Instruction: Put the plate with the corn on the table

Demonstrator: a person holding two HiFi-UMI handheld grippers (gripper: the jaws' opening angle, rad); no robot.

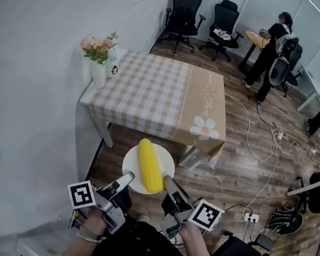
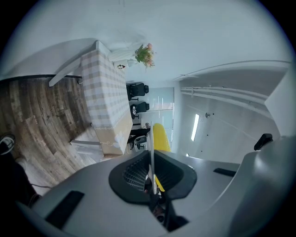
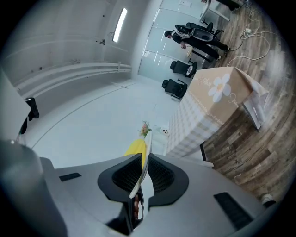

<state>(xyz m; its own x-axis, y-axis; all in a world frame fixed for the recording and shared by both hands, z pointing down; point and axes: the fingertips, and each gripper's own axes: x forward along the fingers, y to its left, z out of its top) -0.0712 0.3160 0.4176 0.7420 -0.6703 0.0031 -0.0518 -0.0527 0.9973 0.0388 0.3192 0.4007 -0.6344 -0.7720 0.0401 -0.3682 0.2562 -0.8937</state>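
Note:
A white plate (image 1: 135,162) with a yellow corn cob (image 1: 150,165) lying on it hangs over the wooden floor, just short of the table (image 1: 152,92) with the checked cloth. My left gripper (image 1: 126,179) is shut on the plate's near left rim, and my right gripper (image 1: 169,182) is shut on its near right rim. In the left gripper view the plate (image 2: 151,139) shows edge-on between the pads of the left gripper (image 2: 151,178), with the corn (image 2: 160,136) beyond. The right gripper view shows the same: plate (image 3: 146,157), corn (image 3: 135,148), right gripper (image 3: 142,173).
A white vase of flowers (image 1: 99,61) stands at the table's far left corner by the wall (image 1: 25,110). Black office chairs (image 1: 183,13) and two people (image 1: 270,51) are at the back. Cables (image 1: 260,146) and a power strip (image 1: 251,218) lie on the floor to the right.

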